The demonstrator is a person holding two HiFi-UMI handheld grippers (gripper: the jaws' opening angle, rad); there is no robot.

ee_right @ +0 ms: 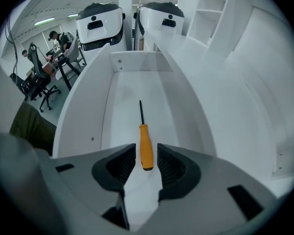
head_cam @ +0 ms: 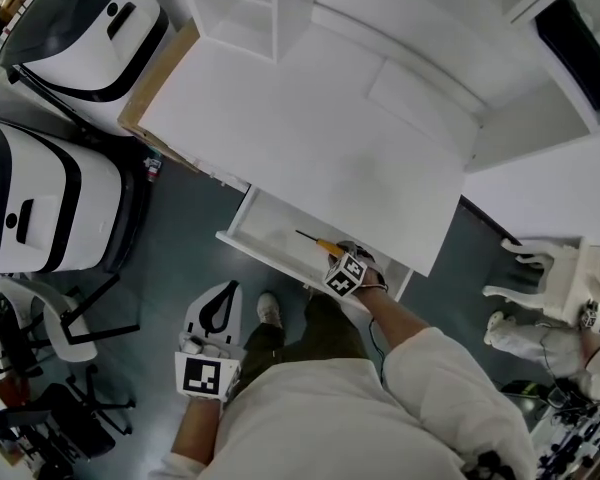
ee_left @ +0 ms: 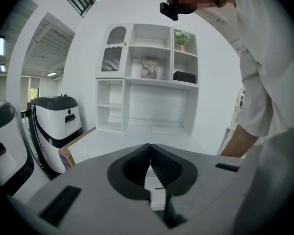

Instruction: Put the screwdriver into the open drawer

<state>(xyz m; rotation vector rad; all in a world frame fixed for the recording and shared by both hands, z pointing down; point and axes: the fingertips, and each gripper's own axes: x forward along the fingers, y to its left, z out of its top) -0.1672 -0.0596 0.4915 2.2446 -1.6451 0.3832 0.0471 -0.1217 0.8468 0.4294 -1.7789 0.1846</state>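
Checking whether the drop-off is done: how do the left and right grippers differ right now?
The left gripper's jaws are together and empty; the right gripper's jaws stand apart, clear of the screwdriver lying in the drawer. The left gripper is off to the drawer's side, facing the shelves; the right gripper points down into the drawer. Neither holds anything.

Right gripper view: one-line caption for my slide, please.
Open right claw hovers over the orange-handled screwdriver lying in the open white drawer.

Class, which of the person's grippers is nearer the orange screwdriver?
Right. The right gripper hangs just above the screwdriver in the drawer, open jaws flanking its handle; the left gripper sits back, outside the drawer.
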